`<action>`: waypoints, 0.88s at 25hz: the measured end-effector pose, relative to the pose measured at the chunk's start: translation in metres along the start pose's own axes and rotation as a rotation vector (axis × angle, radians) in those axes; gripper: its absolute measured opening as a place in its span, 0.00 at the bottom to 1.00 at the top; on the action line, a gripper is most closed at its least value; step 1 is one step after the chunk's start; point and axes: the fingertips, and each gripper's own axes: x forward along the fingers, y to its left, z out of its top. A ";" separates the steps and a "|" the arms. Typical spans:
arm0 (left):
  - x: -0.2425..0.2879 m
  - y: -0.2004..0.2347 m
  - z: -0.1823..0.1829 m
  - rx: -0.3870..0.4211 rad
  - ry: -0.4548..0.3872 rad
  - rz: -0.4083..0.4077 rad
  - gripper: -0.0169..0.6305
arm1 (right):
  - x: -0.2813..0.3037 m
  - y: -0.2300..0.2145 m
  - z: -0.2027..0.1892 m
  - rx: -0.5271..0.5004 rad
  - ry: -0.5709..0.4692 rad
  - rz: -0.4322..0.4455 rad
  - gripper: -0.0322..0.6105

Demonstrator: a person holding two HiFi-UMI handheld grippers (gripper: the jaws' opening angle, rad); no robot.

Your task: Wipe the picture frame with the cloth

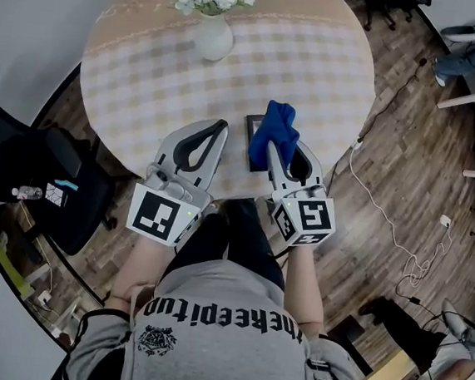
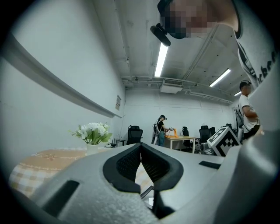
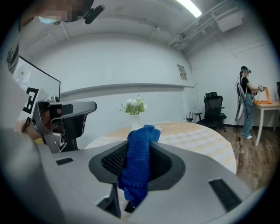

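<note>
The dark picture frame (image 1: 250,138) lies flat near the front edge of the round table (image 1: 146,93), and most of it is covered. My right gripper (image 1: 278,144) is shut on the blue cloth (image 1: 275,128), which bunches over the frame. In the right gripper view the cloth (image 3: 138,164) hangs pinched between the jaws of the right gripper (image 3: 140,146). The left gripper (image 1: 219,126) is shut and empty, just left of the frame above the table. In the left gripper view its tips (image 2: 140,147) meet, and a frame edge (image 2: 147,191) shows below them.
A white vase of white flowers (image 1: 213,26) stands at the back of the checked tablecloth. A black chair (image 1: 50,179) is at the left. A white cable (image 1: 385,220) runs over the wooden floor at the right. People and desks are far off in the room.
</note>
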 end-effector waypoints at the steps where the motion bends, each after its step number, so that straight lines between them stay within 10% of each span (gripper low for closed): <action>1: -0.001 0.004 -0.004 -0.007 0.008 0.005 0.05 | 0.005 0.001 -0.005 0.002 0.017 0.004 0.26; 22: 0.008 0.048 -0.053 -0.086 0.112 0.151 0.05 | 0.074 0.004 -0.092 -0.063 0.335 0.162 0.25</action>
